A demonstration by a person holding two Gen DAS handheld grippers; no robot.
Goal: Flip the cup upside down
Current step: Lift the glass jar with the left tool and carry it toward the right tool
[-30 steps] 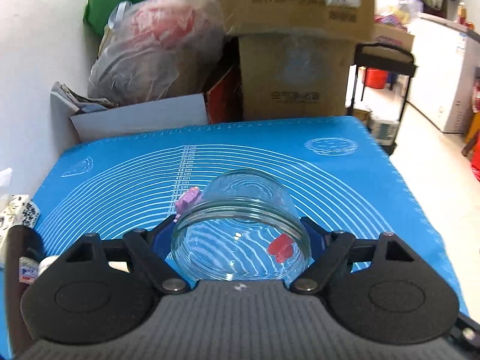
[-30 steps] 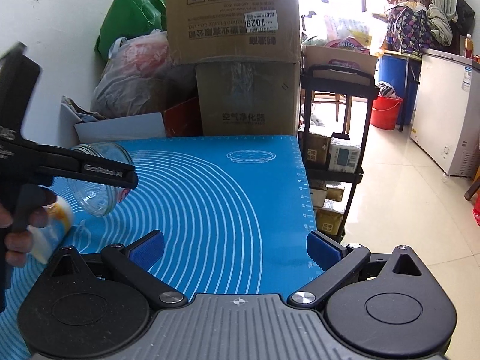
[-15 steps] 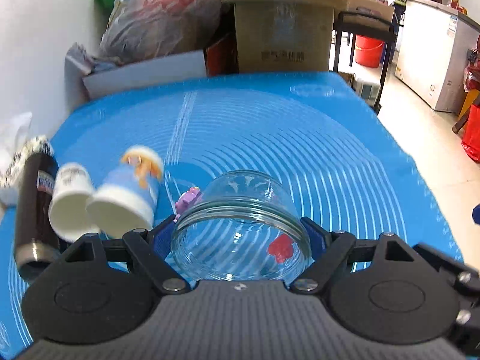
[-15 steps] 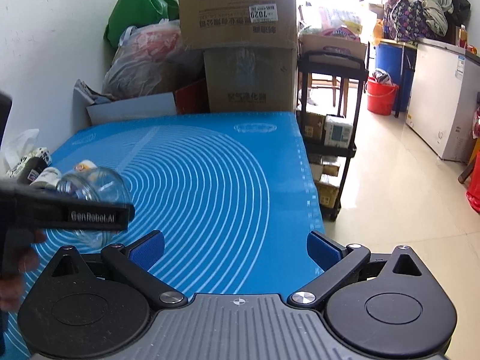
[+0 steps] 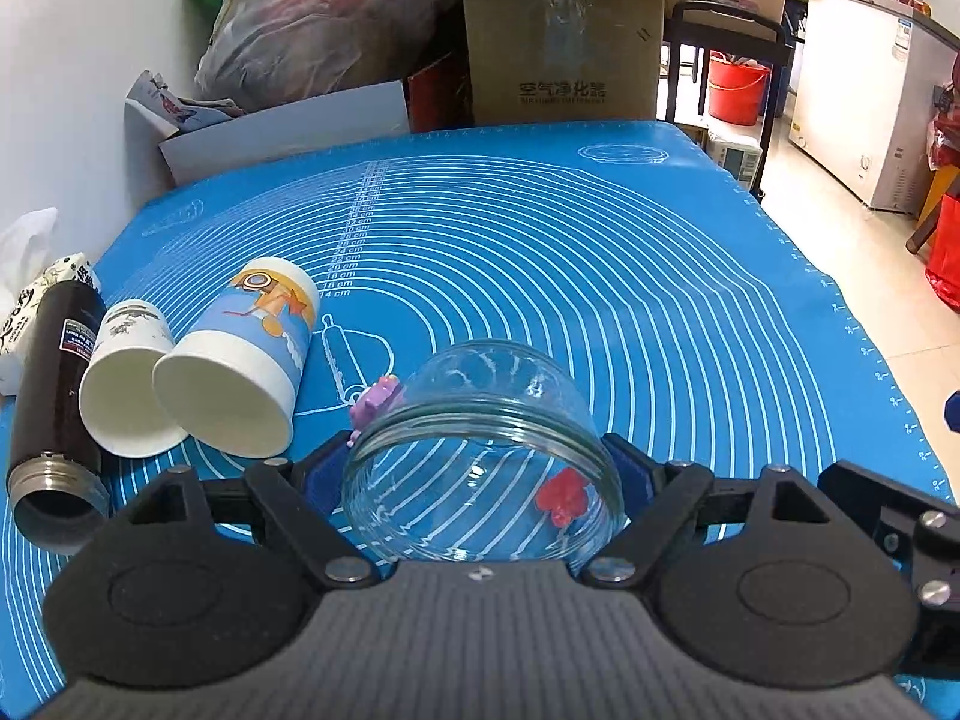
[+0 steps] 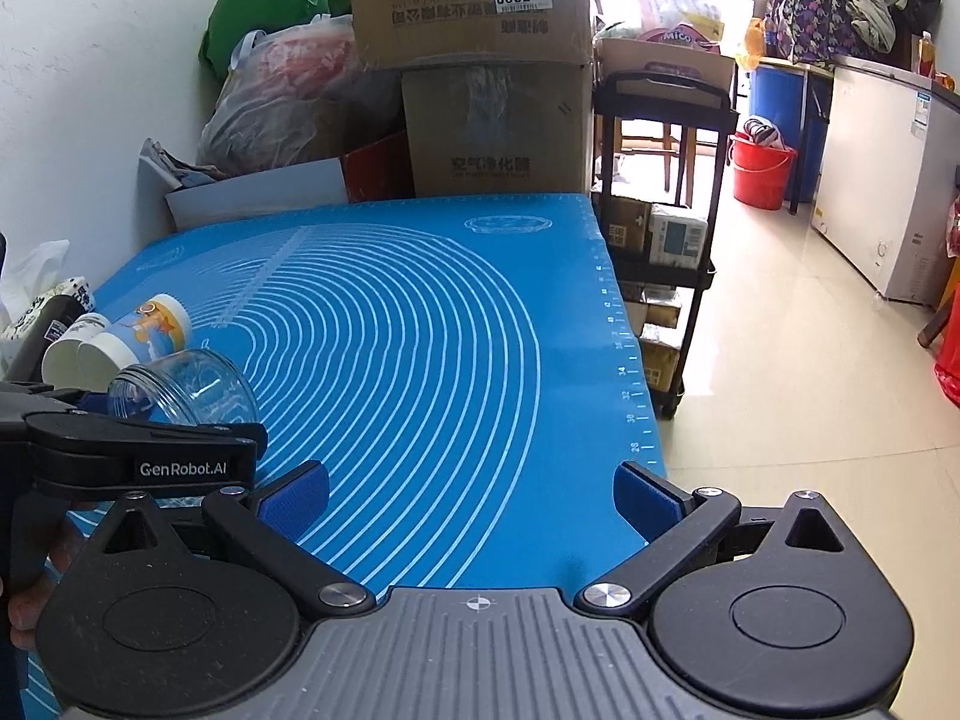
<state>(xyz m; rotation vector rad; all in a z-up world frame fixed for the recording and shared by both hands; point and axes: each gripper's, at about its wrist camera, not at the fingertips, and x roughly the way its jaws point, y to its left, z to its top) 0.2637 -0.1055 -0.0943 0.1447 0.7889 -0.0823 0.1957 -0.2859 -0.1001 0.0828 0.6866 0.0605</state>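
Observation:
My left gripper is shut on a clear glass cup with a red and a purple sticker. The cup lies on its side between the blue pads, mouth toward the camera, just above the blue mat. In the right wrist view the glass cup shows at the left with the left gripper around it. My right gripper is open and empty over the mat's near right part.
A blue-printed paper cup, a white paper cup and a black flask lie on their sides at the mat's left. Cardboard boxes and bags stand behind the table. A black cart stands right of the table.
My left gripper has tilted down and come lower toward the mat with the glass cup still held; the lying cups and flask came into view. The right gripper stayed open.

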